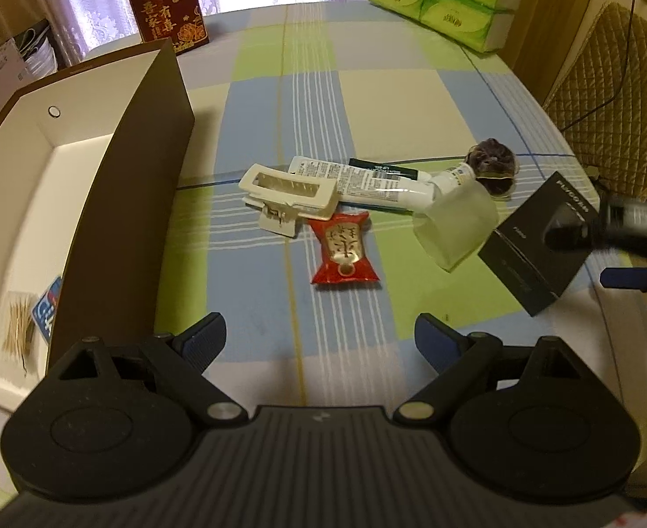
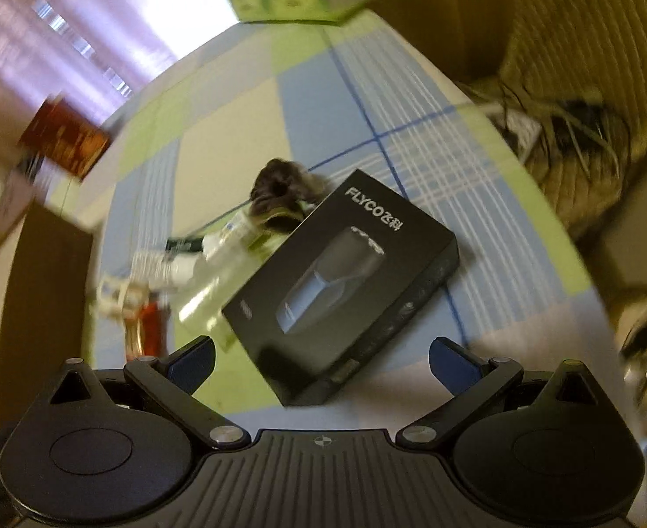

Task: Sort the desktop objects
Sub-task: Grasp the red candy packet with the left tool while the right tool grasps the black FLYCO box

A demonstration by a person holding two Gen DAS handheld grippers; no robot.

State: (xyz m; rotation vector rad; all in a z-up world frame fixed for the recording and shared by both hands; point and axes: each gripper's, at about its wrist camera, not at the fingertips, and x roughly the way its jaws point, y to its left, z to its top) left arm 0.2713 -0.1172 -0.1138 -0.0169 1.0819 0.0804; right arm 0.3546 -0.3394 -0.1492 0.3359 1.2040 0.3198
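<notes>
Right hand-held gripper [image 2: 321, 363] spread above black box [image 2: 345, 281]

"FLYCO" followed by the characters 飞科 is printed in pale letters along one edge of the flat black cardboard box [image 2: 345, 281] lying on the checked table. On the dark red upright gift box with gold flower patterns [image 1: 168, 11], the gold characters 吾家有喜 can be read. Print on the white squeeze tube [image 1: 367, 182] and the red snack sachet [image 1: 344, 248] is too small to be made out
</notes>
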